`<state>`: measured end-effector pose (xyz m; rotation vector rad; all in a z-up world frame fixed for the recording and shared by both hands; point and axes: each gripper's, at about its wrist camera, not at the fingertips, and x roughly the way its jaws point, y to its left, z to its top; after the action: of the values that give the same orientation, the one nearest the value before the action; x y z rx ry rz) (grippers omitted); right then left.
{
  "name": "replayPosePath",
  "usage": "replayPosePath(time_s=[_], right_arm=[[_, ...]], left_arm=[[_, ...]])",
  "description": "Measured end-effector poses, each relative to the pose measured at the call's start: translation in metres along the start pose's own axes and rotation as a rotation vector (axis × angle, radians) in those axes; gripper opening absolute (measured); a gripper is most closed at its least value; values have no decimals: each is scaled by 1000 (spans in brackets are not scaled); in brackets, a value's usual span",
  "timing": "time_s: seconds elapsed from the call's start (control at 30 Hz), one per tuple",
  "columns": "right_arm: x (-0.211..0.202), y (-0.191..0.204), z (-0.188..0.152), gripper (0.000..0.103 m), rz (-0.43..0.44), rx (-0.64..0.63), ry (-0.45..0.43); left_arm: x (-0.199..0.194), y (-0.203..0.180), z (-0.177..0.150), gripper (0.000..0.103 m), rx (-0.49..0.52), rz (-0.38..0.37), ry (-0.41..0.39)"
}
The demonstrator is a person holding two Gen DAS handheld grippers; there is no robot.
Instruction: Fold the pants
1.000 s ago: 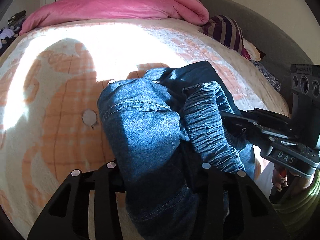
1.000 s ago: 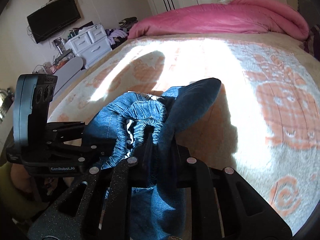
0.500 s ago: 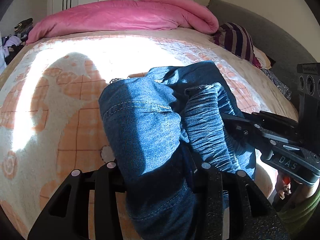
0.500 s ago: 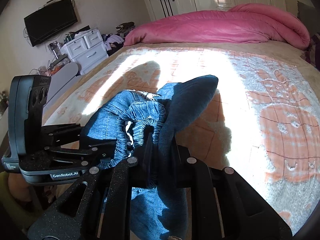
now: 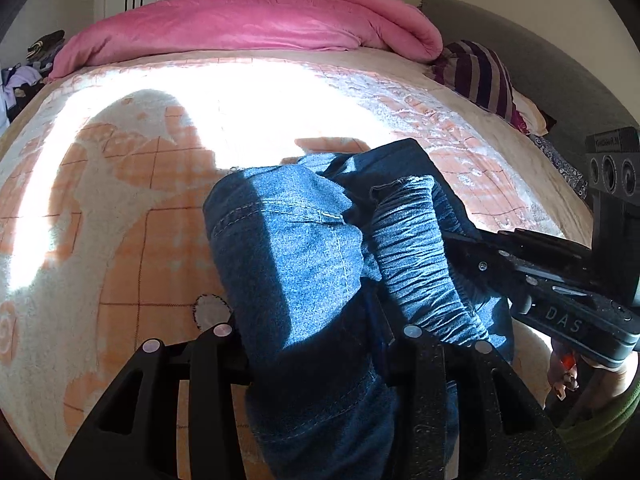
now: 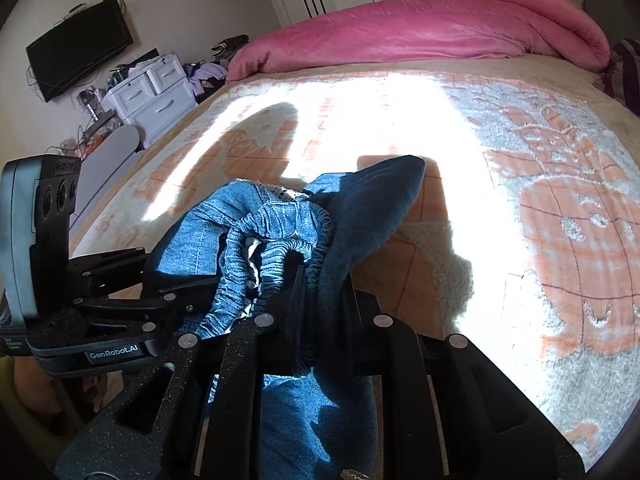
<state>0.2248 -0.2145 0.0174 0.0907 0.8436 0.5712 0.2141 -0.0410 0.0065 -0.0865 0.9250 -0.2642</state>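
Note:
Blue denim pants (image 5: 296, 264) with a gathered elastic waistband (image 5: 416, 256) are bunched between both grippers, held above the bed. My left gripper (image 5: 316, 332) is shut on the denim; its fingertips are buried in the cloth. My right gripper (image 6: 316, 300) is shut on the waistband (image 6: 280, 236) and a darker fold (image 6: 372, 200). The right gripper's body (image 5: 560, 292) shows at the right of the left wrist view; the left gripper's body (image 6: 80, 312) shows at the left of the right wrist view. The pants hang below both grippers out of view.
The bed has a cream and orange patterned blanket (image 5: 120, 208) in strong sunlight. A pink duvet (image 5: 248, 24) lies along its far edge. A striped pillow (image 5: 480, 72) and grey headboard (image 5: 540, 60) are at right. White drawers (image 6: 152, 92) and a wall TV (image 6: 76, 48) stand left.
Both grippers, still holding the pants, have moved forward over the bed; the blanket pattern has slid back beneath them. The grip on the cloth looks the same.

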Motion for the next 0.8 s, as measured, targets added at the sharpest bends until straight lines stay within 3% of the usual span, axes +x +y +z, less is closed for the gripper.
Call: replayPosePath(time_s=[0.23, 0.43, 0.8], right_arm=[[16, -18, -10, 27, -129, 31, 71], [22, -31, -17, 41, -175, 69, 102], [21, -29, -18, 49, -202, 68, 100]], left_arm=[[13, 10, -6, 50, -26, 10, 34], [18, 12, -10, 55, -33, 5, 50], [17, 13, -12, 55, -42, 1, 56]])
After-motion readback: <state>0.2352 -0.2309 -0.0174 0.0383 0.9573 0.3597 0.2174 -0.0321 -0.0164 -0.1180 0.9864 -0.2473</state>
